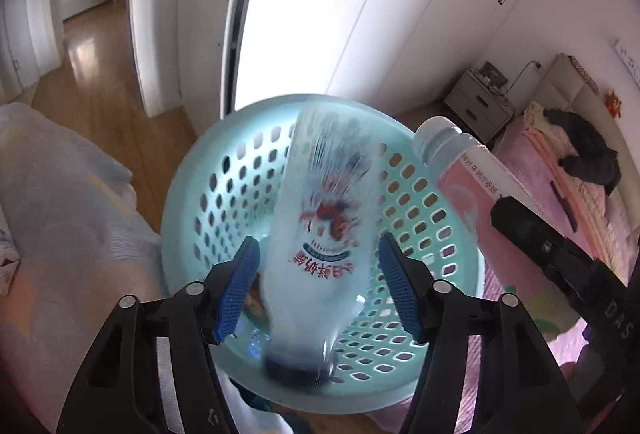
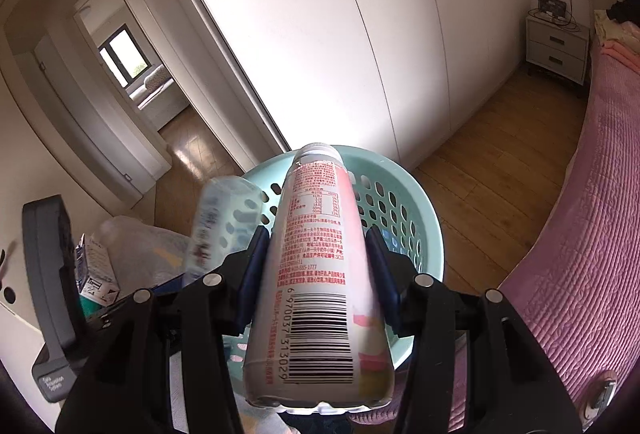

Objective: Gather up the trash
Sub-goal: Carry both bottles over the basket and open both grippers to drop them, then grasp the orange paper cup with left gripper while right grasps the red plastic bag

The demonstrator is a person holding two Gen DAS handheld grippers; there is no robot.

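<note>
My left gripper point(image 1: 318, 284) gapes around a blurred clear plastic milk bottle point(image 1: 320, 234), cap-down over the perforated mint plastic basket point(image 1: 224, 169); my right gripper point(image 2: 318, 274) clamps a white pink-labelled bottle point(image 2: 316, 274), cap forward along the fingers.

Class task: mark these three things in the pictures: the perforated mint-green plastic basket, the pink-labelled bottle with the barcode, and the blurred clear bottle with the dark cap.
Perforated mint-green plastic basket point(image 1: 224, 193): left wrist view, inner wall.
Pink-labelled bottle with barcode point(image 2: 316, 274): right wrist view, label.
Blurred clear bottle with dark cap point(image 1: 320, 254): left wrist view, label.

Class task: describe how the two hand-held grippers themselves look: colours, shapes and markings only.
The left gripper and the right gripper are both black plastic linkages with silver round rivets. Their fingers carry ribbed blue pads, darker navy on the right. No cables or sleeves show.
</note>
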